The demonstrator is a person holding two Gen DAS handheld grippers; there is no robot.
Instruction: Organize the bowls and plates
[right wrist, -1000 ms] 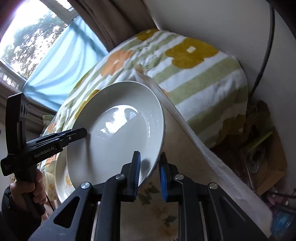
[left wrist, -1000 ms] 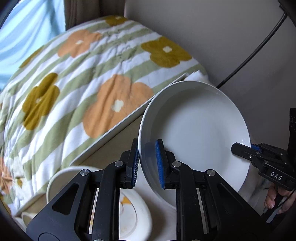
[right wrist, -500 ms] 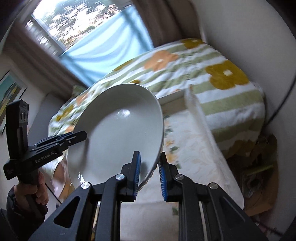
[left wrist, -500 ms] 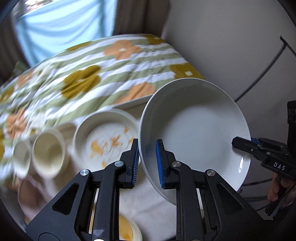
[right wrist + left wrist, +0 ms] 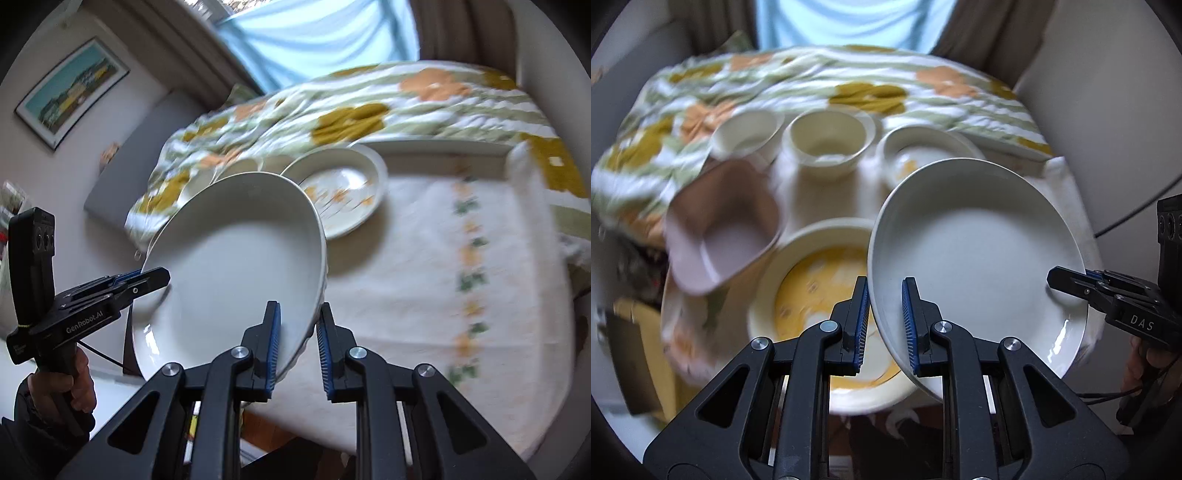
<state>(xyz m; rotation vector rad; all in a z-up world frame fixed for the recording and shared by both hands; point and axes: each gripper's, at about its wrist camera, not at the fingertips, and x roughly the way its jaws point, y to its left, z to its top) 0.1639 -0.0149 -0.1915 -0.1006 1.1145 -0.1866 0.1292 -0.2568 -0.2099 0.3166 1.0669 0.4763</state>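
A large white plate (image 5: 979, 258) is held tilted in the air between both grippers. My left gripper (image 5: 884, 325) is shut on its left rim, and my right gripper (image 5: 297, 341) is shut on its right rim; the plate also shows in the right wrist view (image 5: 236, 273). Below it on the table stand a yellow-patterned plate (image 5: 816, 295), a pink square bowl (image 5: 720, 229), two cream bowls (image 5: 827, 142) (image 5: 748, 134) and a shallow orange-flowered dish (image 5: 923, 151), which also shows in the right wrist view (image 5: 343, 188).
A floral tablecloth (image 5: 461, 266) covers the table, with bare cloth on its right half. A bed with a flowered striped cover (image 5: 849, 77) lies behind the table. A wall (image 5: 1108, 110) and a black cable are on the right.
Both grippers have swung the white plate from over the bed side round toward the table. The bowls and plates on the table have come into view below it.
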